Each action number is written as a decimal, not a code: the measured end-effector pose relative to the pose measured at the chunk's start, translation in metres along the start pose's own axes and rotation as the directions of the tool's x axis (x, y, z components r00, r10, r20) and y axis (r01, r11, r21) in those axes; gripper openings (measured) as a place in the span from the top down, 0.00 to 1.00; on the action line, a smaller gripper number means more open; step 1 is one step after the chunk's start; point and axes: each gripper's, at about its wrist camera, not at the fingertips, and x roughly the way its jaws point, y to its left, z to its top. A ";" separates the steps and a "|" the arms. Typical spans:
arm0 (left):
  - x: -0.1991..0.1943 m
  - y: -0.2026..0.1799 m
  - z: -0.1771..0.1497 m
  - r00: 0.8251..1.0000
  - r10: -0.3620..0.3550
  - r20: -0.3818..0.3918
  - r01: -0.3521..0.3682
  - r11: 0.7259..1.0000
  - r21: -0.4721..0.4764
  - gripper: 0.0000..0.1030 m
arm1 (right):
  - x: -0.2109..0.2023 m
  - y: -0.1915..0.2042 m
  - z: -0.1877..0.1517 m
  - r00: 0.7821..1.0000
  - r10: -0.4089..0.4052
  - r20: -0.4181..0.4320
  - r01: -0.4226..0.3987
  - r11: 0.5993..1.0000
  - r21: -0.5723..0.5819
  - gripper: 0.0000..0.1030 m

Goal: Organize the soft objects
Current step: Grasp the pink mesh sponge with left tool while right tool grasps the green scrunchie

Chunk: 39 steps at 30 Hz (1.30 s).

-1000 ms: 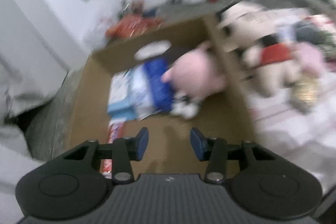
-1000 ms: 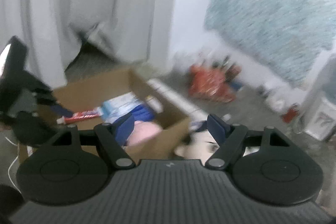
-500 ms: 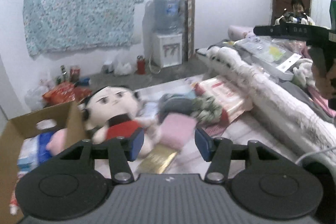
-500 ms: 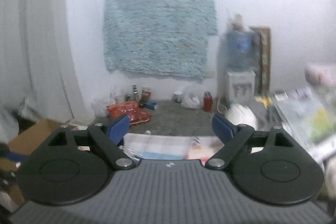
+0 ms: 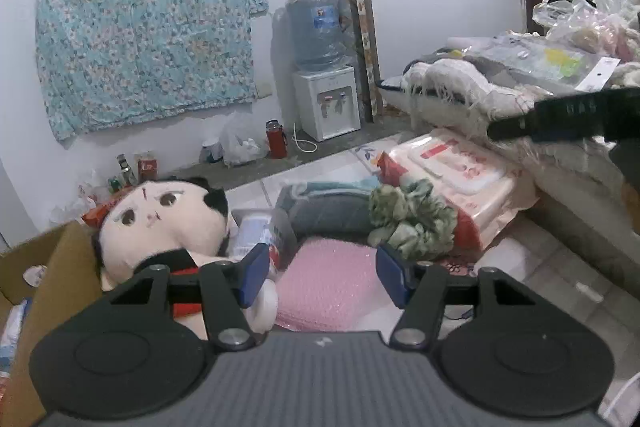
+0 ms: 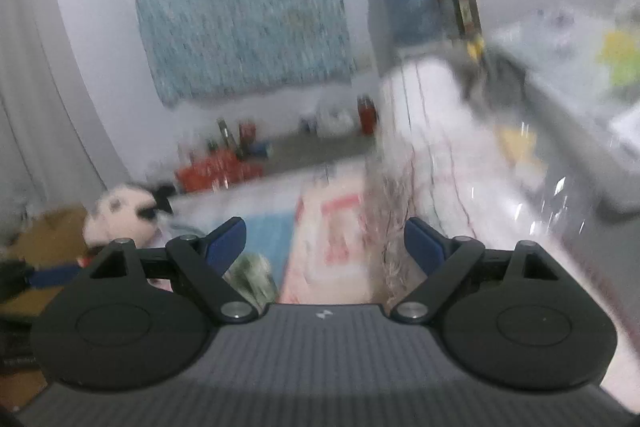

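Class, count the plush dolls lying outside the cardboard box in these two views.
1: the doll with the black hair and red outfit lies against the cardboard box, left of the pink cushion. Others may be hidden.

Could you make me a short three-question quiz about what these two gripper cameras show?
1. True or false: the left gripper is clamped on the doll.
2. Which item lies directly ahead of the left gripper? A) pink pad B) water dispenser C) red flask
3. Fill in: the doll leans beside a ____ box.

Key: 1. False; its jaws are opening and press on nothing. 2. A. 3. Cardboard.
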 end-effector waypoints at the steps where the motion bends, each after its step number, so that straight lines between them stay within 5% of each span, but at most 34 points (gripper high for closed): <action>1: 0.003 0.001 -0.003 1.000 -0.007 -0.002 0.007 1.000 -0.004 0.42 | 0.004 0.003 -0.005 1.000 -0.008 -0.014 0.008 1.000 -0.019 0.16; 13: 0.034 -0.006 -0.032 0.992 -0.075 -0.105 0.082 0.994 0.070 0.37 | 0.000 0.036 -0.019 1.000 0.005 -0.006 -0.006 0.990 -0.144 0.13; 15: 0.039 -0.008 -0.029 0.993 -0.082 -0.090 0.091 0.992 0.092 0.35 | -0.006 0.039 -0.019 0.999 0.038 0.001 -0.038 0.988 -0.147 0.13; 17: 0.045 -0.010 -0.024 0.994 -0.085 -0.072 0.095 0.986 0.139 0.22 | -0.011 0.042 -0.018 0.998 0.061 0.001 -0.060 0.985 -0.160 0.13; 20: 0.065 -0.002 -0.016 0.993 -0.093 -0.075 0.103 0.985 0.141 0.20 | -0.004 0.055 -0.021 0.994 0.102 -0.038 -0.108 0.972 -0.208 0.13; 24: 0.091 0.017 -0.014 0.983 -0.123 -0.134 0.129 0.991 0.033 0.17 | 0.030 0.073 -0.021 0.986 0.089 -0.141 -0.121 0.963 -0.239 0.15; 27: 0.093 0.015 -0.018 0.984 -0.110 -0.140 0.123 0.989 0.085 0.17 | 0.055 0.080 -0.017 0.980 0.073 -0.186 -0.112 0.972 -0.207 0.15; 30: 0.093 0.010 -0.025 0.986 -0.092 -0.138 0.110 0.985 0.134 0.20 | 0.067 0.084 -0.019 0.984 0.038 -0.173 -0.073 0.977 -0.201 0.25; 34: 0.091 0.003 -0.027 0.987 -0.073 -0.143 0.095 0.983 0.154 0.26 | 0.068 0.091 -0.027 0.984 0.002 -0.179 -0.047 0.967 -0.250 0.72; 39: 0.076 0.001 -0.031 0.982 -0.104 -0.157 0.132 0.975 0.181 0.29 | 0.066 0.100 -0.039 0.978 -0.023 -0.208 -0.037 0.959 -0.281 0.85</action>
